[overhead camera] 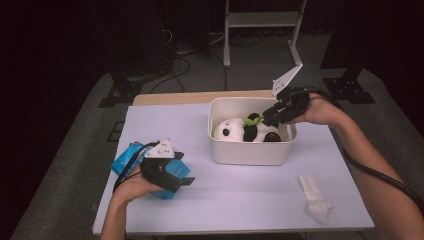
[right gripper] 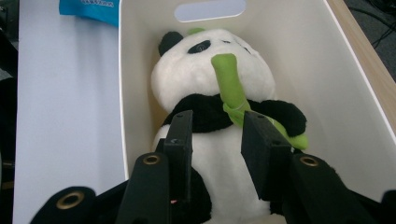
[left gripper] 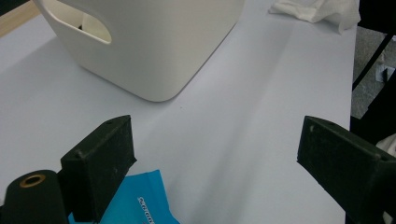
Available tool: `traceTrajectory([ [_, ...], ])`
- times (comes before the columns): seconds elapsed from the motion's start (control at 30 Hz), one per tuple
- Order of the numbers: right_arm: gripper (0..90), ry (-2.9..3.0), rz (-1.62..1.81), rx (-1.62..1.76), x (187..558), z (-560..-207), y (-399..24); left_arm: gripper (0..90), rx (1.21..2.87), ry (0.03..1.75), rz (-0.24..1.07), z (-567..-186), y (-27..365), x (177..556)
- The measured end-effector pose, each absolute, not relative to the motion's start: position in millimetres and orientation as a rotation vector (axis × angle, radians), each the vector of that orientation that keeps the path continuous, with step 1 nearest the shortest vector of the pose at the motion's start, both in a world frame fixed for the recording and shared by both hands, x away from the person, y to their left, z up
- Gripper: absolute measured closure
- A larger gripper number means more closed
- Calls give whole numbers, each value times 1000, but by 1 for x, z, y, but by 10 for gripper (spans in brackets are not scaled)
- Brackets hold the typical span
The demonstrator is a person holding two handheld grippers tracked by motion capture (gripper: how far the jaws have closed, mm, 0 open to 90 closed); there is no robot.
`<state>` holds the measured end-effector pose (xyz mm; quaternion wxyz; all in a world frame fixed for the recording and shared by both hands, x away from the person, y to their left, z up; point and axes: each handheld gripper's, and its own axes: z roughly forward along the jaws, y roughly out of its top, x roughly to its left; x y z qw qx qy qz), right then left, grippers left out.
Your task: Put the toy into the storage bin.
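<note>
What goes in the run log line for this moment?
right gripper: open, above panda plush | plush: lying in white bin | left gripper: open, over blue packet | tissue: on table

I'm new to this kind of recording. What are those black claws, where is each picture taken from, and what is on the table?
A person holds a hand-worked gripper in each hand. One picture looks down from above the table; the other two come from cameras riding on each gripper. The left gripper rests open over a blue packet and holds nothing. The right gripper hangs over a white bin, jaws apart above a toy panda that lies inside with a green bamboo stick; nothing is gripped. A crumpled white tissue lies near the table's front right corner.
</note>
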<state>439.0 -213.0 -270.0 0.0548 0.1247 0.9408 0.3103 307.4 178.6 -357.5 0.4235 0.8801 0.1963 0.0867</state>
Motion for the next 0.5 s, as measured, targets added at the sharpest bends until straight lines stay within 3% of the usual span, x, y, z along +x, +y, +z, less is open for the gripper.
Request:
traceTrajectory([
  [0.5, 610, 2824, 966, 419, 424, -267, -236, 99, 2201, 499, 226, -357, 181, 306],
])
